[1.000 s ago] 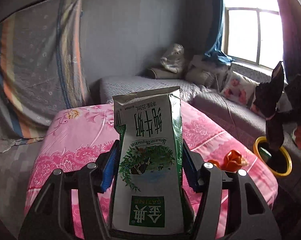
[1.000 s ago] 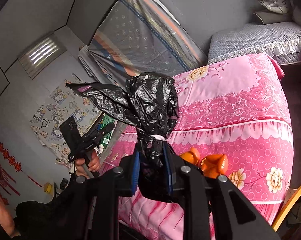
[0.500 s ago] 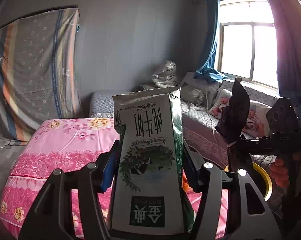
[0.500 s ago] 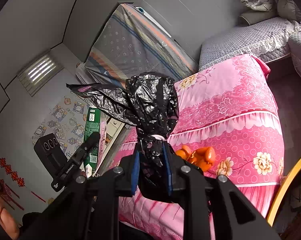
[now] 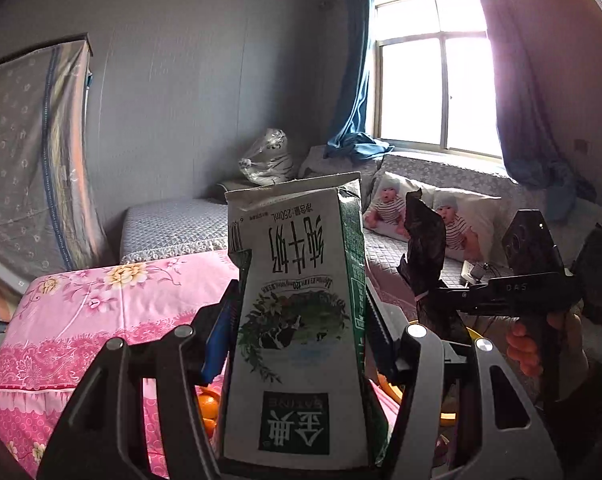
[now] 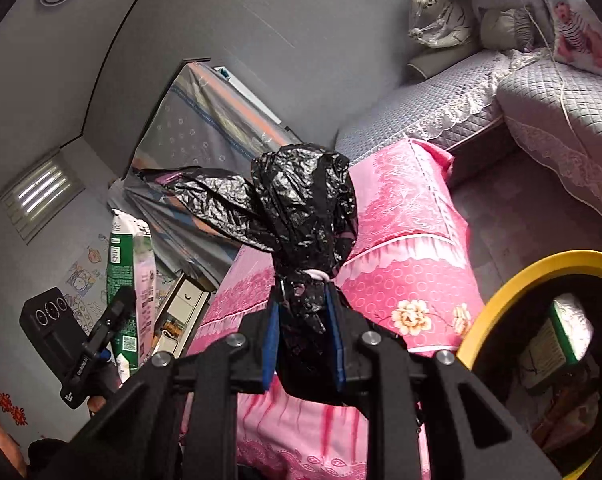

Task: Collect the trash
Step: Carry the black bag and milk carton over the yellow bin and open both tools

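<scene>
Green-and-white milk carton (image 5: 297,320), black bag (image 6: 305,208), pink floral cover (image 6: 405,264), yellow-rimmed bin (image 6: 513,280), perhaps oranges (image 5: 207,408).

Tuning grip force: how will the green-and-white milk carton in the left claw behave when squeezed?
The green-and-white paperboard milk carton probably crushes easily: its torn-open top already looks bent. Likely empty, so light. The left claw holds its flat sides, so slipping seems unlikely.

From my tongs, the table (image 6: 405,248) stands before the sofa (image 6: 441,108); the bin (image 6: 497,300) sits right of the table.
</scene>
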A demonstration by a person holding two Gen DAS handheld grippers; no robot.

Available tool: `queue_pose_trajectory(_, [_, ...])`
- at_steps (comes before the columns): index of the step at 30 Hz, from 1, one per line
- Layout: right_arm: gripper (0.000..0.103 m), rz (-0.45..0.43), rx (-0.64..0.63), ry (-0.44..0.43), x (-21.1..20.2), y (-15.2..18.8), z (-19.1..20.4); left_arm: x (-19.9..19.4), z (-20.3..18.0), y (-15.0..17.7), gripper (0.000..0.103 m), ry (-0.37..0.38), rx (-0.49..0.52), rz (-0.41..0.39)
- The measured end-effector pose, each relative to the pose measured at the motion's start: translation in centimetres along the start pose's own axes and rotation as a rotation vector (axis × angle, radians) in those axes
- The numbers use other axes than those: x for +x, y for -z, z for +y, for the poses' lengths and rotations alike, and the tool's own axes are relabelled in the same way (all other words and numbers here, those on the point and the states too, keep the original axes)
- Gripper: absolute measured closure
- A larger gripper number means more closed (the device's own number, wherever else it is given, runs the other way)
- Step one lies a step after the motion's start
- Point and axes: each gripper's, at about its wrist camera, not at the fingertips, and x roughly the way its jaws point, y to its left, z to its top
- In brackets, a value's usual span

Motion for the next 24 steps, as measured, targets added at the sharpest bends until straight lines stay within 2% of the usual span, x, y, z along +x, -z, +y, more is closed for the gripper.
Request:
queue_pose_trajectory(13, [0.083,-0.091,0.089,0.192,-3.8,2.5,-6.1,3.2,-5.4,-0.3,0.048,0.120,0.076,0.016])
queue_pose_trajectory(24, [0.083,-0.093,0.195,0.345,-5.1,5.2,-10.8,8.0,-8.8,1.0,0.048,0.201,0.097,0.110])
